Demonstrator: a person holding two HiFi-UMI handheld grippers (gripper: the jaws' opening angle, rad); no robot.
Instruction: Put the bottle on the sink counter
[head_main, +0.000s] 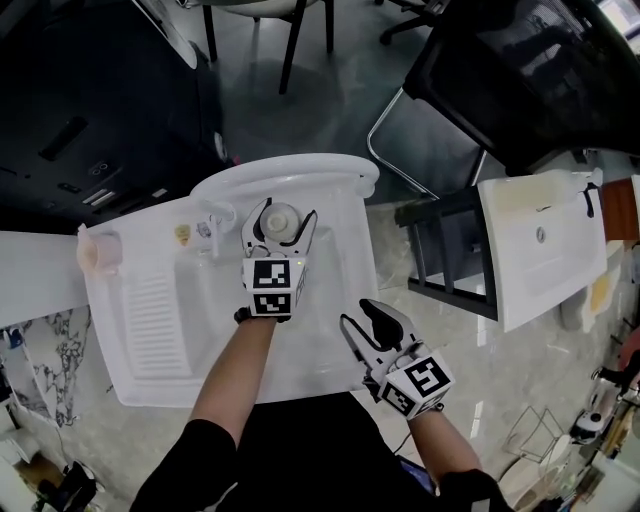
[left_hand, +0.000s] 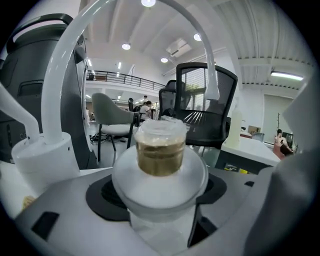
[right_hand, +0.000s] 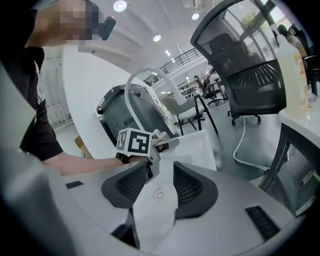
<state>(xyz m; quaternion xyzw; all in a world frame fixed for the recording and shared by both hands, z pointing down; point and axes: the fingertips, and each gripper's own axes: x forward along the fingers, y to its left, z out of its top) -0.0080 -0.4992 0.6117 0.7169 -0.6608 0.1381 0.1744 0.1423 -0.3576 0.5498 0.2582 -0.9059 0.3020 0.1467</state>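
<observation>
In the head view, the left gripper (head_main: 286, 212) is clamped on the bottle (head_main: 283, 220). It holds the bottle over the back of the white sink (head_main: 330, 330), just in front of the arched tube (head_main: 290, 162). The right gripper (head_main: 365, 325) hangs near the front rim, jaws apart and nothing between them. To do this step well, we judge we should carry the bottle left to the ribbed counter surface (head_main: 150, 320), lower it upright until its base sits flat, and only then let go, steering clear of the small things (head_main: 185, 234) beside the tap. In the left gripper view, the bottle (left_hand: 160, 150) stands upright between the closed jaws: a clear body, white shoulder, gold neck and clear cap. We find no label on it. In the right gripper view, the jaws stand open over the bare sink (right_hand: 200, 145). The only print we see is the square markers on the left gripper's cube (right_hand: 134, 141), and nothing reads as words.
</observation>
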